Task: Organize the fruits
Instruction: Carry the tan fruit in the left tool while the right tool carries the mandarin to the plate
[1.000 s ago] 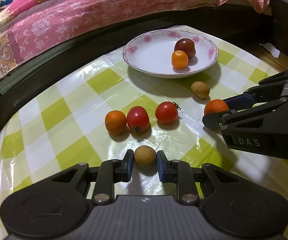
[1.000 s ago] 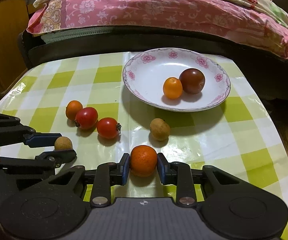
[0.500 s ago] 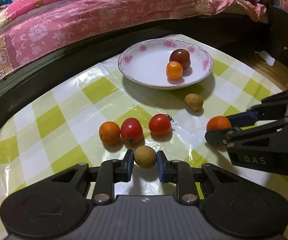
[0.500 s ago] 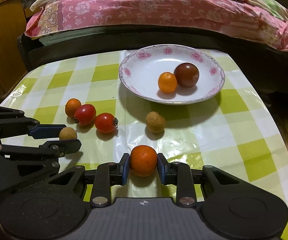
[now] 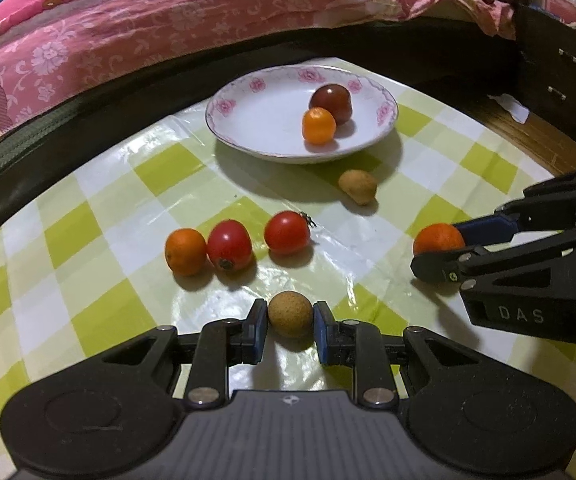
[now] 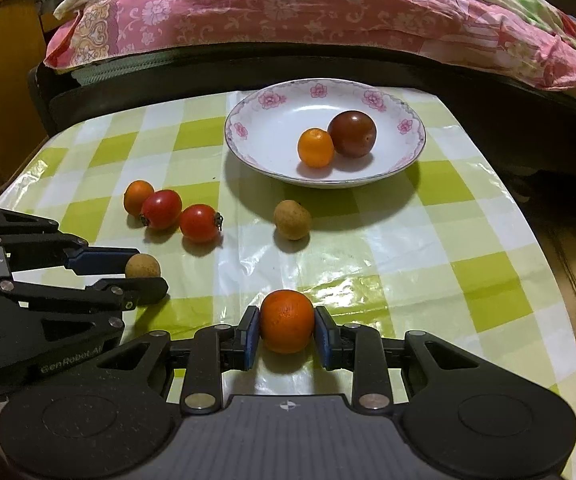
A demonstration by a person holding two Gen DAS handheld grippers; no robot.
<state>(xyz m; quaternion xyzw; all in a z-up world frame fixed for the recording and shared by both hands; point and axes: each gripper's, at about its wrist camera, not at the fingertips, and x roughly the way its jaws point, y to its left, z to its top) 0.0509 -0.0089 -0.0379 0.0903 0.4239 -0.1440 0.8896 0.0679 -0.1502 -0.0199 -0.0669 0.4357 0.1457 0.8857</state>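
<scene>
Between the left gripper (image 5: 290,317) pads sits a light, brittle-shelled longan (image 5: 290,314), clamped across its middle; right gripper (image 6: 286,323) squeezes a soft, round tangerine (image 6: 286,321) likewise.

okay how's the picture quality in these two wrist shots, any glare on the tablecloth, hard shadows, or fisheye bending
Left wrist view: white glare on the glossy green-and-white checked tablecloth just beyond the round tan fruit; table edge bows strongly. Right wrist view: shiny wrinkled streaks ahead of the round orange fruit; the flowered white plate throws a soft dark shadow towards the camera; corners are vignetted black. Both are sharp.
</scene>
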